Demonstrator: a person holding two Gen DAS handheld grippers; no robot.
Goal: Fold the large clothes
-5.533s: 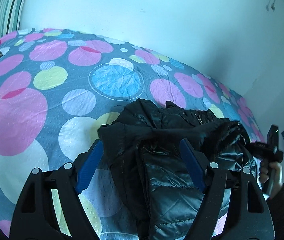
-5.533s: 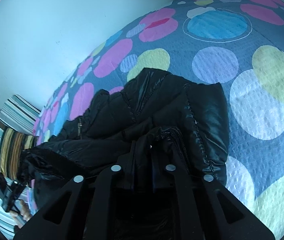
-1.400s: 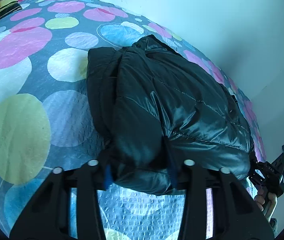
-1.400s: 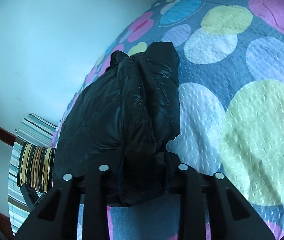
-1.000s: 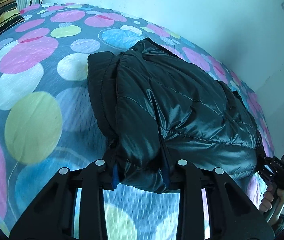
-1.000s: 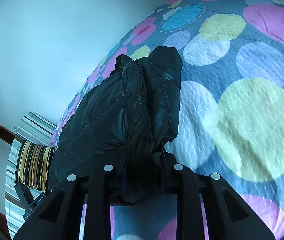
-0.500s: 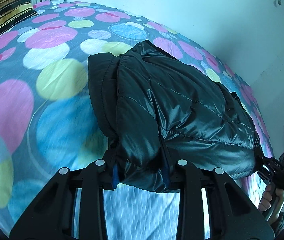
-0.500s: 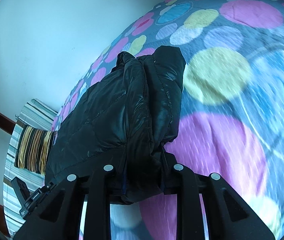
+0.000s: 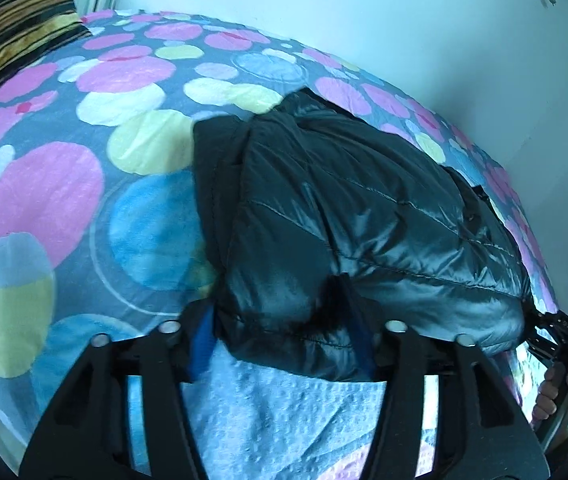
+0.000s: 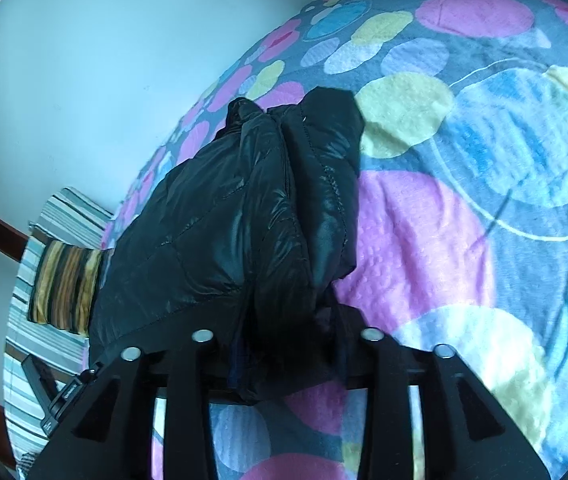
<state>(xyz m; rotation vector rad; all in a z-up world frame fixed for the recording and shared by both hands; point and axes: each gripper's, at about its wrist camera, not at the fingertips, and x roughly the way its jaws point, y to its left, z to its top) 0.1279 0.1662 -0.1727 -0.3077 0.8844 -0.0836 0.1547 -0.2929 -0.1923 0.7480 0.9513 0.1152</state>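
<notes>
A black quilted puffer jacket (image 9: 355, 216), folded into a thick bundle, hangs between my two grippers above the bed. My left gripper (image 9: 284, 340) is shut on the bundle's near left edge; its blue pads (image 9: 203, 340) press into the fabric. My right gripper (image 10: 287, 360) is shut on the opposite end of the jacket (image 10: 224, 220). The right gripper also shows at the right edge of the left wrist view (image 9: 563, 344), with a hand under it. The left gripper shows at the lower left of the right wrist view (image 10: 60, 396).
The bed's grey cover with pink, yellow and blue circles (image 9: 84, 184) spreads under the jacket. A striped pillow (image 9: 16, 28) lies at the bed's far left end. A pale wall (image 9: 363, 12) runs along the far side of the bed.
Both grippers, still shut on the folded jacket, have carried it along the bed; the cover pattern beneath has shifted and the pillow has come further into view.
</notes>
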